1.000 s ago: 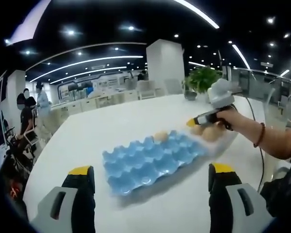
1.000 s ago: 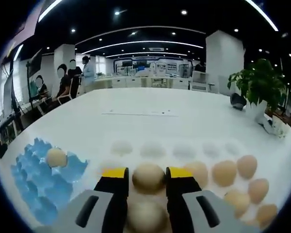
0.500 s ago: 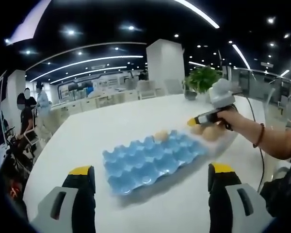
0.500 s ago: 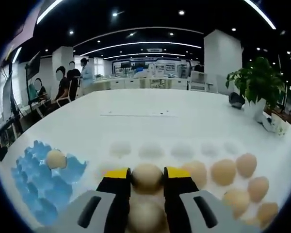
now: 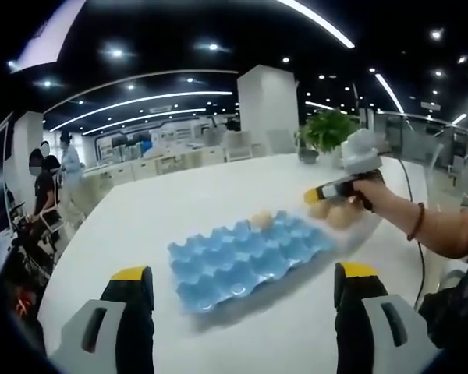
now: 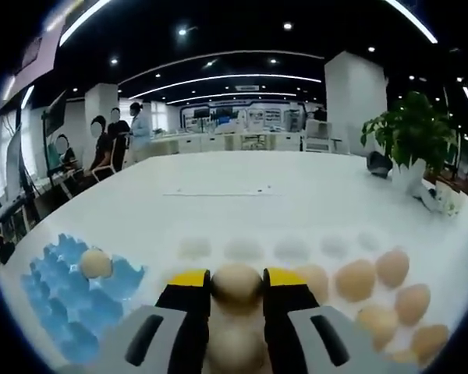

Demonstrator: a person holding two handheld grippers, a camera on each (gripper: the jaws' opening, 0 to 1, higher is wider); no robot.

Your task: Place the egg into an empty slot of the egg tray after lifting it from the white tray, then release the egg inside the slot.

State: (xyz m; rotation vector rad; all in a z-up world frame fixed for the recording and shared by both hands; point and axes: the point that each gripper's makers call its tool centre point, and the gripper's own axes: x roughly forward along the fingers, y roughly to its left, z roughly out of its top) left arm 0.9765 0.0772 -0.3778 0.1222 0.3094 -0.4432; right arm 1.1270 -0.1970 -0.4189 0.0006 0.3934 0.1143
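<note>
Our right claw is clenched on an egg over the white tray. We judge it light, smooth and brittle: hold across its widest part, gently. Left claw hangs released near the blue egg tray.

light: bright ceiling strips, spots | bench: white, washed by glare | shadows: soft | blur: slight, right gripper view | edges: fisheye bending
</note>
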